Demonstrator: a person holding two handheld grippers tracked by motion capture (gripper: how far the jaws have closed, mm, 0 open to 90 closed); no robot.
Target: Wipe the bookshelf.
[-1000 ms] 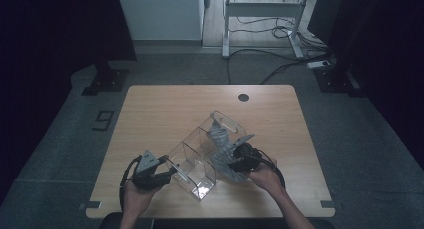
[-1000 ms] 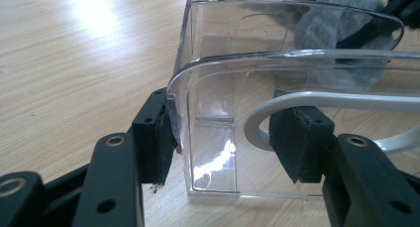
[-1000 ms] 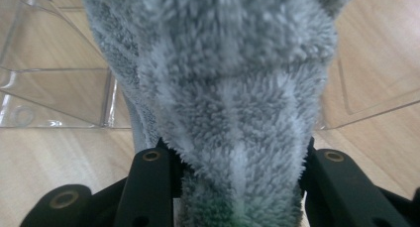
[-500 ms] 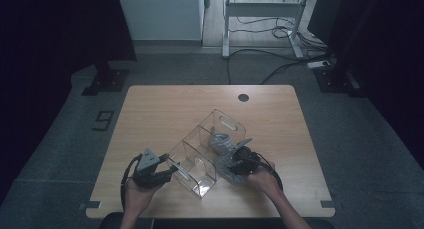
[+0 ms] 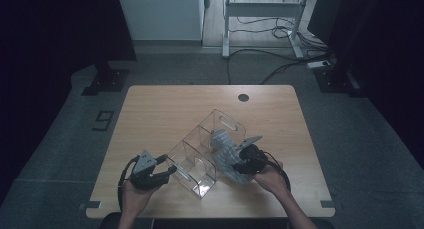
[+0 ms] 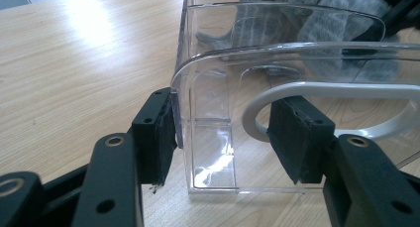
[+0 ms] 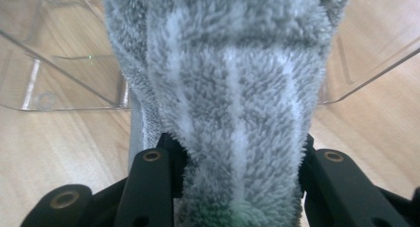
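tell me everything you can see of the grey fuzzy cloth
The grey fuzzy cloth is a thick, plush fabric, grey with paler stripes along it. It looks bunched or rolled. The right gripper is shut on its near end, and the rest reaches over the wall into the clear plastic bin on the wooden table.

High view dim, surroundings near black; gripper views bright, glare on table [image 6: 84, 19], near fabric slightly soft.
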